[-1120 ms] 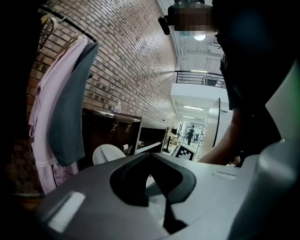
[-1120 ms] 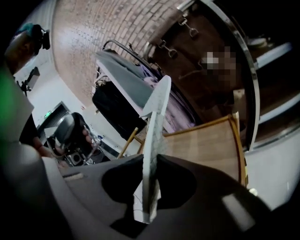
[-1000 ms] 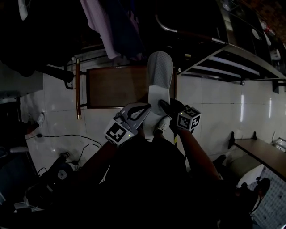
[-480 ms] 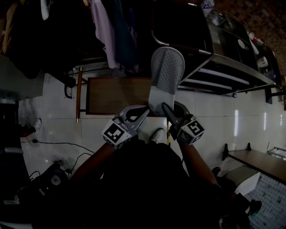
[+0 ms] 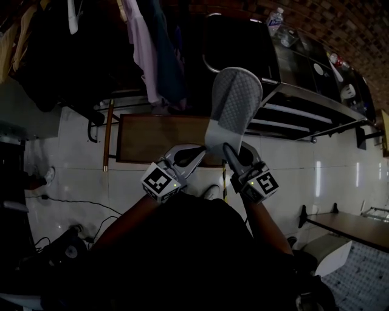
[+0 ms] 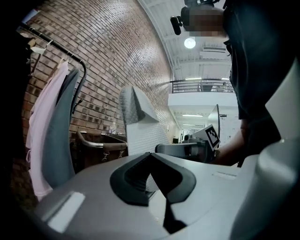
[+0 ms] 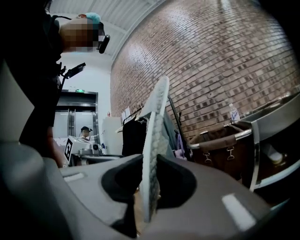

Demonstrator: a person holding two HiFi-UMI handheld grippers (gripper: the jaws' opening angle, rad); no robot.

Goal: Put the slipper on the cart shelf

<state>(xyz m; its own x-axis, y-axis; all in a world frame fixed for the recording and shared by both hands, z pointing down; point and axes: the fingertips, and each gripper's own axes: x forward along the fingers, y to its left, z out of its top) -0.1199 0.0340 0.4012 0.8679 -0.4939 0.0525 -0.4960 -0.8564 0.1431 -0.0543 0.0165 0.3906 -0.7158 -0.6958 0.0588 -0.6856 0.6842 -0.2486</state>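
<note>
Grey slipper (image 5: 233,98) in right gripper (image 5: 234,153)

Place: a large industrial-style indoor hall, with household furnishings.
Walls: bare brick wall (image 7: 225,61), filling the upper right of the right gripper view.
Overhead: ribbed white ceiling (image 6: 164,18) with a round lamp (image 6: 190,43); a railed mezzanine (image 6: 201,86) below it.
Floor: glossy white tiles (image 5: 73,152), left of the head view.
Furnishings: hanging garments (image 5: 143,48) at top; metal cart (image 5: 316,100) at upper right.

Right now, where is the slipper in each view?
Head view: slipper upper centre, standing on end.
Left gripper view: centre-left, upright beyond the jaws.
Right gripper view: centre, edge-on, clamped in the right gripper.
Shared landmark: brick wall.
</note>
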